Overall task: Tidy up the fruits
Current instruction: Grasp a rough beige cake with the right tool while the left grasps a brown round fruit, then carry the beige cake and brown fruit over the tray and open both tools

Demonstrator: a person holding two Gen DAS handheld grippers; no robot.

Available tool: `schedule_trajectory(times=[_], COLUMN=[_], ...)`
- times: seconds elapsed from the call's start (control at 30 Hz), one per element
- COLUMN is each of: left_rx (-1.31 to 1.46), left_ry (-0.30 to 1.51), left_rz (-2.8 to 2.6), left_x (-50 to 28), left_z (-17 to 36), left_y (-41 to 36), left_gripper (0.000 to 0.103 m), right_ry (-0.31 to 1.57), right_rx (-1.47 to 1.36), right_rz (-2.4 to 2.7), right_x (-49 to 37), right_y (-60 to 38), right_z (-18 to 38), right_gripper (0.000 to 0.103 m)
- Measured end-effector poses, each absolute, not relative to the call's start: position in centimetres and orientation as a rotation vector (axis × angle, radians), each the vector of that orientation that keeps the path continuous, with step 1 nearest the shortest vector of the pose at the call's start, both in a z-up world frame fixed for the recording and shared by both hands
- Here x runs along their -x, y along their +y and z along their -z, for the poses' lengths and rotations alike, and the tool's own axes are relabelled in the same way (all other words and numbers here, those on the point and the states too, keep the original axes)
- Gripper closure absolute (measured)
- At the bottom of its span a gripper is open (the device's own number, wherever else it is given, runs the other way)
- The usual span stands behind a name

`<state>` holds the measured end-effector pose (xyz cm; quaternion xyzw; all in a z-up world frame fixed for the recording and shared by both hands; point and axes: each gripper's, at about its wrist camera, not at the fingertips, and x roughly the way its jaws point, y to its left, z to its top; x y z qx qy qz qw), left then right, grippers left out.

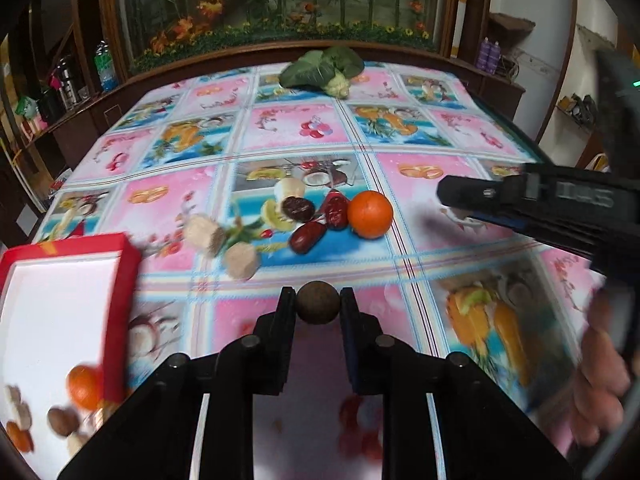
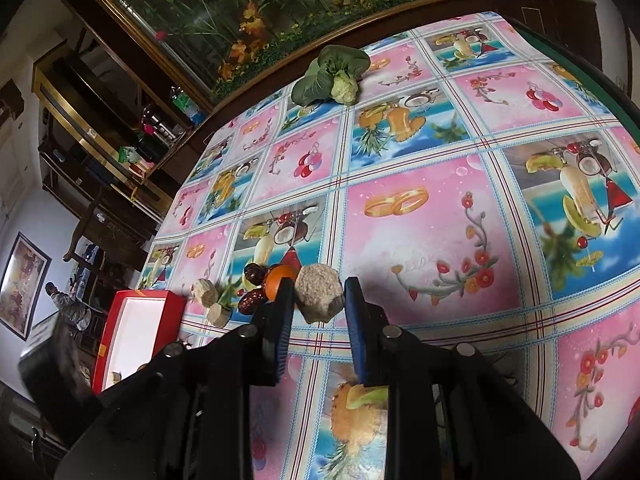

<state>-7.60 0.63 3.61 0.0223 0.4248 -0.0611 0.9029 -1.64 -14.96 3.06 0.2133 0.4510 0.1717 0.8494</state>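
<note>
I log a table (image 1: 320, 136) under a fruit-print cloth; red box (image 1: 120, 280) at its left, an orange (image 1: 82, 386) inside; loose orange (image 1: 369, 214) mid-table beside dates (image 1: 307, 236); my right gripper (image 2: 320, 300) grasping a beige block (image 2: 318, 292); my left gripper (image 1: 318, 304) clenched on a brown ball (image 1: 318, 303).

Bright indoor light, fisheye-warped edges, motion-blurred foreground.

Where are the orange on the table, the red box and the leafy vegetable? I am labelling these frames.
orange (image 1: 369, 214), left wrist view, middle of its peel.
red box (image 1: 120, 272), left wrist view, its right wall.
leafy vegetable (image 2: 320, 76), right wrist view, a green leaf.
</note>
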Motion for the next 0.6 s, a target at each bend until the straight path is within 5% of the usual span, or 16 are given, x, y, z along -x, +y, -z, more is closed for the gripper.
schedule_trajectory(times=[0.6], left_rx=[0.031], left_ry=[0.715], left_rz=[-0.100], left_x=[15.1], left_z=[-7.6], left_y=[11.2], left_gripper=[0.082], right_ry=[0.827], right_rx=[-0.352], right_rz=[-0.408], right_x=[3.0], right_y=[-12.9], right_z=[-3.9], right_gripper=[0.076])
